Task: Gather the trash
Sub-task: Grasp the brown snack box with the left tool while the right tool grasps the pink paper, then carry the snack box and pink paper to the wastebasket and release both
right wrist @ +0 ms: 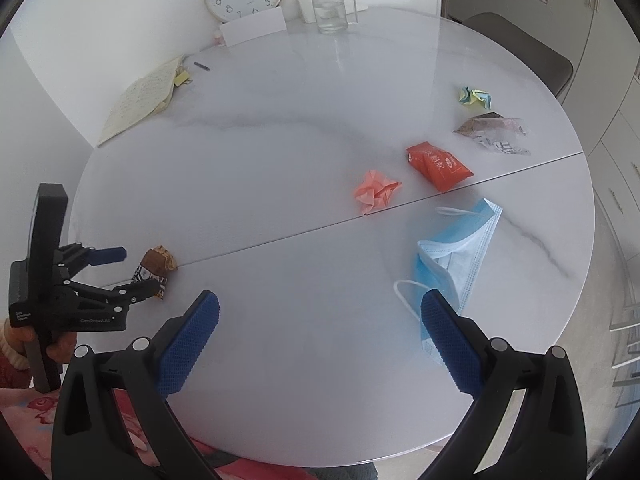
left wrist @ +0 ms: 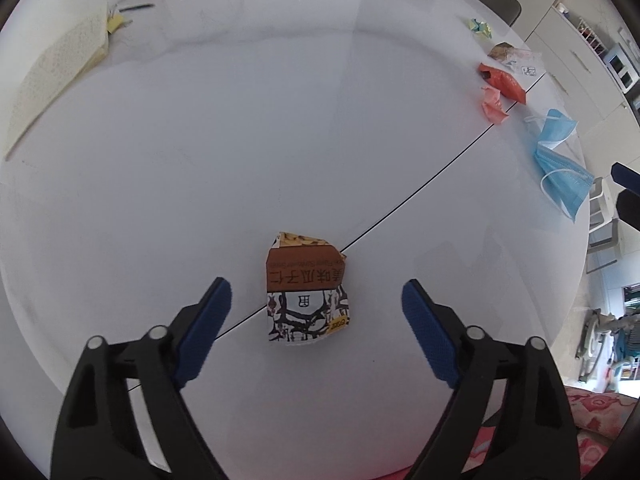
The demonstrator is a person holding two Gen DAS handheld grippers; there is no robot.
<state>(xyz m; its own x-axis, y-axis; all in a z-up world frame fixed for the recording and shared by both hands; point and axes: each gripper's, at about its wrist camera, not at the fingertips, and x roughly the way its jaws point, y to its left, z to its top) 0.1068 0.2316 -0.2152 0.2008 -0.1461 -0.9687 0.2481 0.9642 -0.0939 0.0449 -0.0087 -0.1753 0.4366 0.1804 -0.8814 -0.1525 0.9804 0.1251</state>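
1. Left gripper (left wrist: 316, 300) points steeply down over the brown snack wrapper (left wrist: 306, 290); jaws apart, one blue pad on each side, nothing clamped. Pads look clear of the wrapper in the left wrist view.
2. The wrapper lies on the white table (left wrist: 240, 140), right on the dark seam (left wrist: 420, 200) between the two halves, near the table's front edge. It's crumpled and standing proud of the surface, so a straddling pinch from above suits it.
3. From the right wrist view the near finger of the left gripper (right wrist: 132, 276) overlaps the wrapper (right wrist: 158, 266); contact possible there, but the fisheye edge is too distorted to say.
4. Right gripper (right wrist: 320, 322) hangs jaws apart and empty over bare table, blue face mask (right wrist: 460, 264) just beside its right pad; likely staged as that hand's pick.
5. More trash further back: pink paper ball (right wrist: 376, 192), red packet (right wrist: 438, 166), clear wrapper (right wrist: 494, 134), yellow-blue paper wad (right wrist: 474, 97).
6. No bin visible in either view.
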